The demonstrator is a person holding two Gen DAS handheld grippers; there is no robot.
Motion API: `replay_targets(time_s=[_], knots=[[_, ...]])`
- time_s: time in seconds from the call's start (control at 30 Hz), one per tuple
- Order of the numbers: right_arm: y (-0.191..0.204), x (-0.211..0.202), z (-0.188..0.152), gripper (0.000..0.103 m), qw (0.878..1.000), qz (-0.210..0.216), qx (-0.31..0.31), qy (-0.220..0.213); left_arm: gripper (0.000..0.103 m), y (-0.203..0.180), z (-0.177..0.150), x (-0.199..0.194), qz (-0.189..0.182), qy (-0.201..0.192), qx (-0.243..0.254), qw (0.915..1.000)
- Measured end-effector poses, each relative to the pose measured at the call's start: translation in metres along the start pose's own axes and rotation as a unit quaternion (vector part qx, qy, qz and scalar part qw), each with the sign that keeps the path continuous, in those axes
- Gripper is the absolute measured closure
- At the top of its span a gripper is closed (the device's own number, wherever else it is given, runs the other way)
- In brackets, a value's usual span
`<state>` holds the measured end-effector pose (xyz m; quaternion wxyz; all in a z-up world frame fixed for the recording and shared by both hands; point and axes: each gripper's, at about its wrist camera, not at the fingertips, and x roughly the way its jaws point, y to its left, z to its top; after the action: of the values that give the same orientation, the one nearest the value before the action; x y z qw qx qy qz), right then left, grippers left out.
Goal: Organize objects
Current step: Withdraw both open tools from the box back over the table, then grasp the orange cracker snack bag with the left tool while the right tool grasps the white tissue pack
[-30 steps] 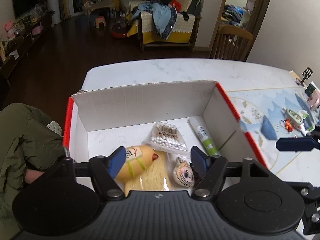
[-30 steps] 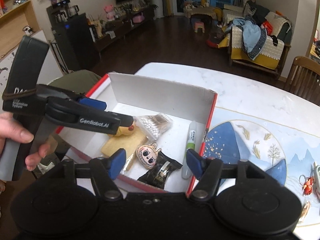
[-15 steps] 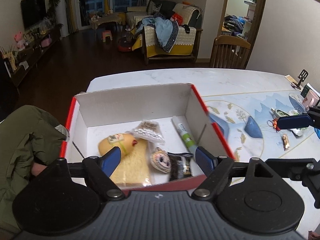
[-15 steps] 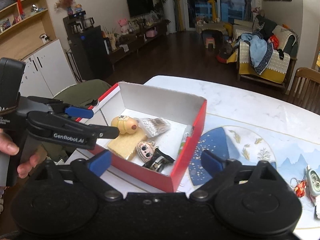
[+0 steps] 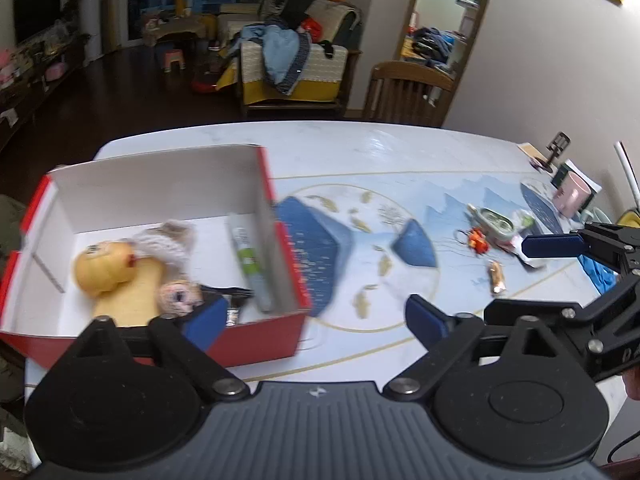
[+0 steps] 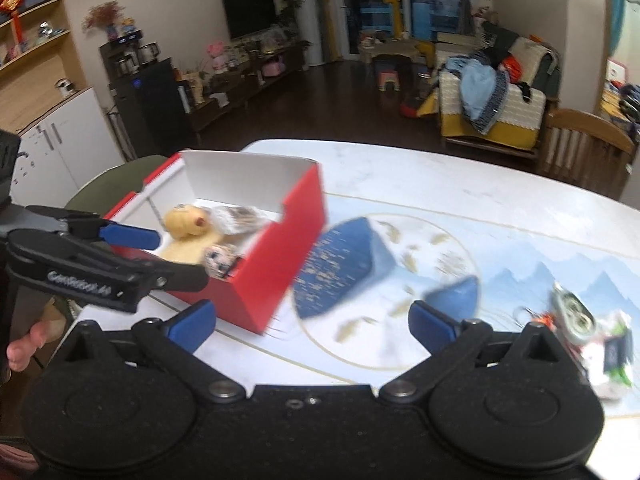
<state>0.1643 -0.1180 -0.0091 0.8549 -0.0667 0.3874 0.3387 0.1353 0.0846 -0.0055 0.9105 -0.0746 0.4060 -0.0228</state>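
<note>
Two wide-angle views from just above a surface point(image 5: 360, 140), each looking forward and slightly down over its own tool. The left tool's view point(image 5: 312, 316) faces the living room, with a red box point(image 5: 256, 340) near at lower left. The right tool's view point(image 6: 312, 322) sits further right, angled leftward. Both share the box point(image 6: 276, 264), the blue mat point(image 5: 400, 216) and the sofa point(image 6: 492, 120).

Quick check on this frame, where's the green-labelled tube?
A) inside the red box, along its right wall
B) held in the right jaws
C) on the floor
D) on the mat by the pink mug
A: the green-labelled tube lies inside the red box, against its right wall; both grippers' jaws are open and hold nothing.
</note>
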Motion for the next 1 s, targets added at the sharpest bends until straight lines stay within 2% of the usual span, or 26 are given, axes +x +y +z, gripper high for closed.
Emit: replay_targets(time_s=[0.37, 0.5, 0.67, 0.83, 1.0], knots=[[-0.098, -0.03, -0.046, 0.0, 0.995, -0.072, 0.07, 0.006, 0.002, -0.083, -0.004, 0.049, -0.029, 0.022, -0.009, 0.9993], [-0.138, -0.038, -0.058, 0.0, 0.99, -0.093, 0.105, 0.01, 0.001, -0.112, -0.002, 0.069, -0.025, 0.021, 0.006, 0.9995], [-0.189, -0.041, -0.069, 0.0, 0.982, -0.123, 0.144, 0.02, 0.001, -0.15, 0.003, 0.099, -0.046, 0.049, 0.039, 0.997], [-0.226, -0.039, -0.077, 0.0, 0.976, -0.141, 0.165, 0.033, 0.001, -0.175, 0.006, 0.131, -0.028, 0.073, 0.042, 0.996], [-0.249, -0.036, -0.074, 0.001, 0.976, -0.148, 0.158, 0.035, 0.001, -0.193, 0.01, 0.155, -0.026, 0.076, 0.045, 0.9958]])
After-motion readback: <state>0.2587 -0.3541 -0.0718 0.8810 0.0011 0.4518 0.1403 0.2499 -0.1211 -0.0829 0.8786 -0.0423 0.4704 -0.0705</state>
